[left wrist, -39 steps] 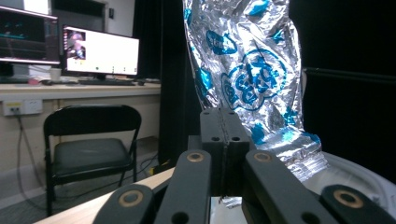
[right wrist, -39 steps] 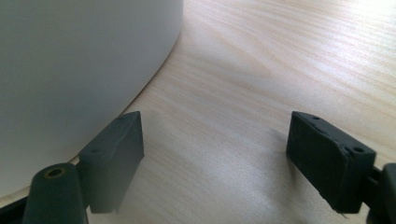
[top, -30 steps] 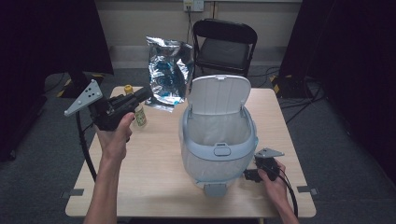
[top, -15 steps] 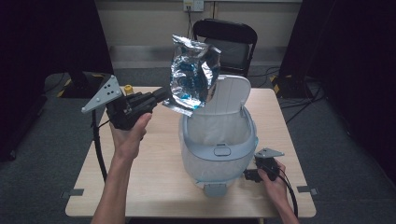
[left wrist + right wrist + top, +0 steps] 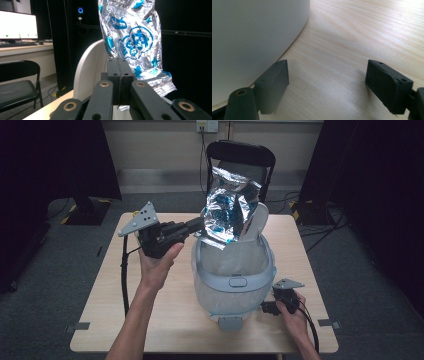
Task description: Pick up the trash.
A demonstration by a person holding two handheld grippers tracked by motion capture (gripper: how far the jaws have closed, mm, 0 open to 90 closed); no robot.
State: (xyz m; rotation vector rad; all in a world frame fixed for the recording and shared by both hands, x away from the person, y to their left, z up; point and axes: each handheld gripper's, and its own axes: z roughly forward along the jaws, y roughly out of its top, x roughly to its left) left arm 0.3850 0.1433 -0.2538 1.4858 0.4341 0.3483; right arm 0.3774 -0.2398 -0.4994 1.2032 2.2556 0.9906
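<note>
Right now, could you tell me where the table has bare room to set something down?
The table's left half, beside the bin, is bare apart from the forearm crossing it. The right strip is crowded by the right claw against the bin.

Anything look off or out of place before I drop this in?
Nothing spilled or damaged. The foil bag is crumpled, pinched at a bottom corner by the left gripper and hanging above the open bin. The right gripper rests open beside the bin.

The crinkled silver-and-blue foil bag (image 5: pixel 135 42) runs off the left gripper view's top edge; its blue lettering is unreadable.
</note>
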